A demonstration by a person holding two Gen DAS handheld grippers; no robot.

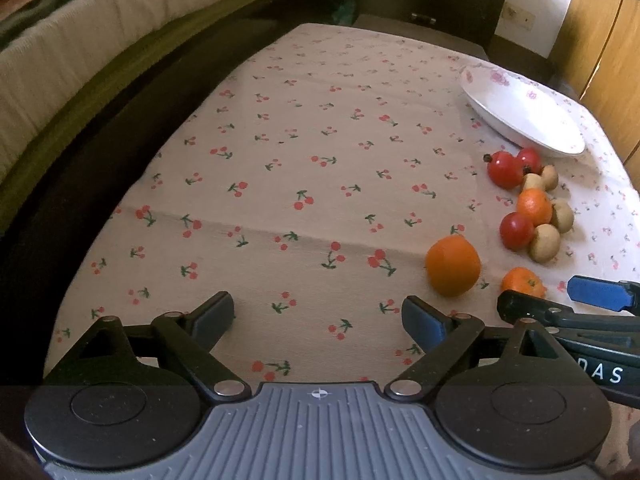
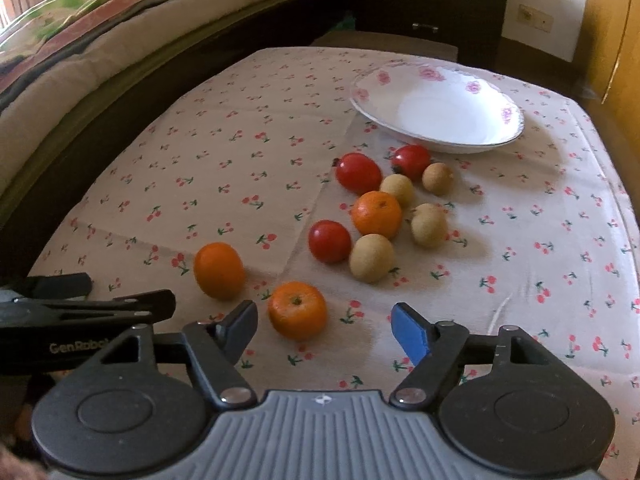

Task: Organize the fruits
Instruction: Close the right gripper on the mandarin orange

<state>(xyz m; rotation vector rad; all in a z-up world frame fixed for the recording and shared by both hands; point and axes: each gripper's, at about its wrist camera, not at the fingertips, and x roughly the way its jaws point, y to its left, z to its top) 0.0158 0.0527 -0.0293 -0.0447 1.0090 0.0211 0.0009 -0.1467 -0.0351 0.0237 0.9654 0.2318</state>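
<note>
Right gripper (image 2: 324, 326) (jaws apart) hovers just behind nearest orange (image 2: 297, 310).

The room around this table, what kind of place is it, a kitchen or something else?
Most likely a bedroom at home, not a kitchen. A bed with layered bedding runs along the table, a dark chest of drawers stands behind it, and a wooden wardrobe is at the right.
</note>
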